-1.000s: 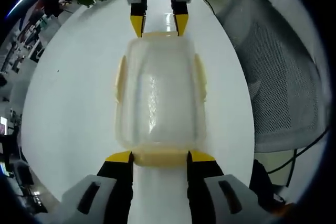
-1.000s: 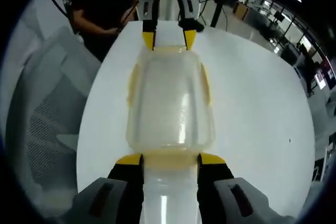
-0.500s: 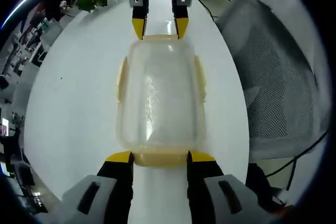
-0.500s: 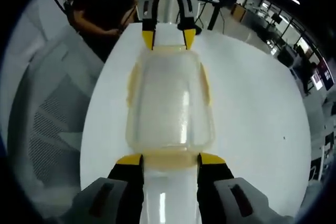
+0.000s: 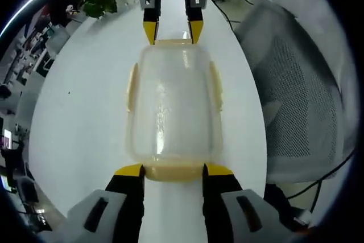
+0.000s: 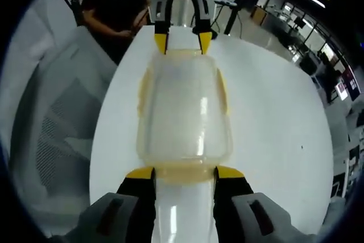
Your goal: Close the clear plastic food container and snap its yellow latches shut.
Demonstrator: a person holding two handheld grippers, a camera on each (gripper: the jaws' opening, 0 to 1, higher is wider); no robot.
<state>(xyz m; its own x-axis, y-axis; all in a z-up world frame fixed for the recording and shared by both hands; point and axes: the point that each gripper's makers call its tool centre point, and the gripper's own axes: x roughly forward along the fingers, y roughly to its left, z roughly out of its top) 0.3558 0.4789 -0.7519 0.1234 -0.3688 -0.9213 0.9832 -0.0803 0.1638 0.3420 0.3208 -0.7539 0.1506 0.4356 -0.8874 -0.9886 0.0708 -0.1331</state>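
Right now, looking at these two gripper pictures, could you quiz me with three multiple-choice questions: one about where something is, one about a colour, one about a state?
1. Where are the two grippers relative to the container?
A. Both on one long side
B. At opposite ends
C. Both above the lid

2. What colour are the tips of the fingers?
A. Yellow
B. Red
C. Green

3. How does the container's lid sit?
A. Lying beside it on the table
B. Standing upright
C. Down on the container

Answers: 1 B, the left gripper brackets the near end latch while the right gripper stands at the far end. 2 A, yellow tips on black. 3 C, the lid covers the container on the white table.
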